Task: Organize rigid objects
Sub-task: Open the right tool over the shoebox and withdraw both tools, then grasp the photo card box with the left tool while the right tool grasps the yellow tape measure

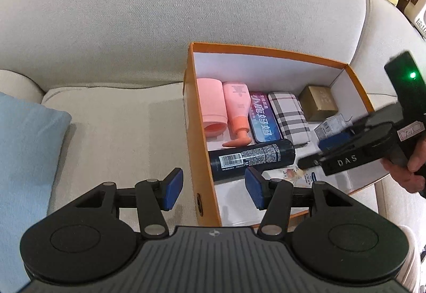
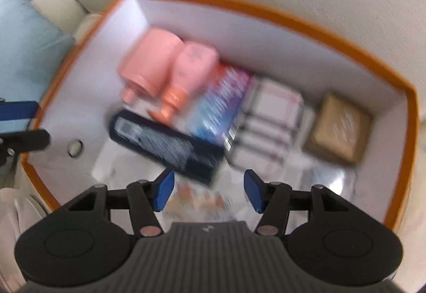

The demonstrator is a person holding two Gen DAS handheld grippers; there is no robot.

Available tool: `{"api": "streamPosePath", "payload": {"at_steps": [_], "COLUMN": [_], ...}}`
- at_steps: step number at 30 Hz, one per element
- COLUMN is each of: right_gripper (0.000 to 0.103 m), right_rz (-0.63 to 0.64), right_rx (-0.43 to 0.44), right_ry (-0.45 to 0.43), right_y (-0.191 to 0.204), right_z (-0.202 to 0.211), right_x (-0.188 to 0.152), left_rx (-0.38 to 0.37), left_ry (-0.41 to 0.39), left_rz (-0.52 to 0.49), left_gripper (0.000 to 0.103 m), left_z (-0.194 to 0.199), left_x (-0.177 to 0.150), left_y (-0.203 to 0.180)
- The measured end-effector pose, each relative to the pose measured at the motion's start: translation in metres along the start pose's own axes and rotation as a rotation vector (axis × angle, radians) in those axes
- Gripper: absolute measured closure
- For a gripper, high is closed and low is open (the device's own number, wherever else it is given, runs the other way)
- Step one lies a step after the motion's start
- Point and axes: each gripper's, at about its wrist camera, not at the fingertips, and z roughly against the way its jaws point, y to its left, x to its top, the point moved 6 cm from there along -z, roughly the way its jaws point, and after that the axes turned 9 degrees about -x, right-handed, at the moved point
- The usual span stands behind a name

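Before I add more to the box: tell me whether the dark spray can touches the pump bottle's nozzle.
Cannot tell. In the left wrist view the dark spray can lies just below the pink pump bottle nozzle, edges meeting without a plain gap; the right wrist view is blurred.

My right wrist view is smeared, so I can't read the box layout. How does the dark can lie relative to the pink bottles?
Observer: In the sharp left wrist view, the dark can lies on its side across the front of the row. The pump bottle points its nozzle at it.
Operator: Where is the left tool?
Observer: The left tool is open and empty. The orange box has its left wall between the fingers, one finger out over the sofa.
Operator: Anything near the gold box?
Observer: A small white packet lies in front of the gold box, partly hidden behind the right tool.
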Motion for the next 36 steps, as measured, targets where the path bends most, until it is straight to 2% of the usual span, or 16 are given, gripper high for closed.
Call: {"api": "streamPosePath", "payload": {"at_steps": [3,8,11,15,23,27,30,32,36], "right_gripper": [0.044,0.044,0.052,0.052,0.053,0.058,0.058,0.058,0.058], "right_rz": [-0.072,-0.178,-0.233,-0.243,-0.298,-0.309,-0.319,-0.318,-0.287], "right_rx": [0.009,0.019,0.088,0.113,0.138,0.139,0.14,0.157,0.156], "right_ry": [0.103,0.21,0.219,0.223,0.211,0.193,0.141,0.103,-0.03], "right_y": [-0.015,-0.019,-0.014,0.001,0.03,0.034,0.031,0.031,0.031], "right_z": [-0.014,-0.034,-0.038,-0.04,-0.039,-0.036,-0.022,-0.007,0.034], "right_x": [-0.013,-0.028,-0.026,-0.02,-0.013,-0.011,-0.01,-0.011,-0.02], "left_rx": [-0.009,-0.012,-0.007,-0.007,-0.004,0.006,0.014,0.016,0.015], "left_ry": [-0.002,0.0,0.001,0.001,0.001,-0.005,-0.026,-0.048,-0.115], "left_rz": [0.008,0.005,0.006,0.016,0.019,0.008,-0.012,-0.025,-0.059], "left_gripper": [0.04,0.04,0.04,0.04,0.04,0.04,0.04,0.044,0.052], "left_z": [-0.003,-0.003,-0.003,-0.004,-0.004,0.001,0.009,0.015,0.035], "left_x": [0.0,0.0,0.0,0.001,-0.001,-0.002,-0.002,-0.002,-0.003], "left_y": [-0.003,-0.006,-0.005,-0.004,-0.005,-0.007,-0.012,-0.017,-0.037]}}
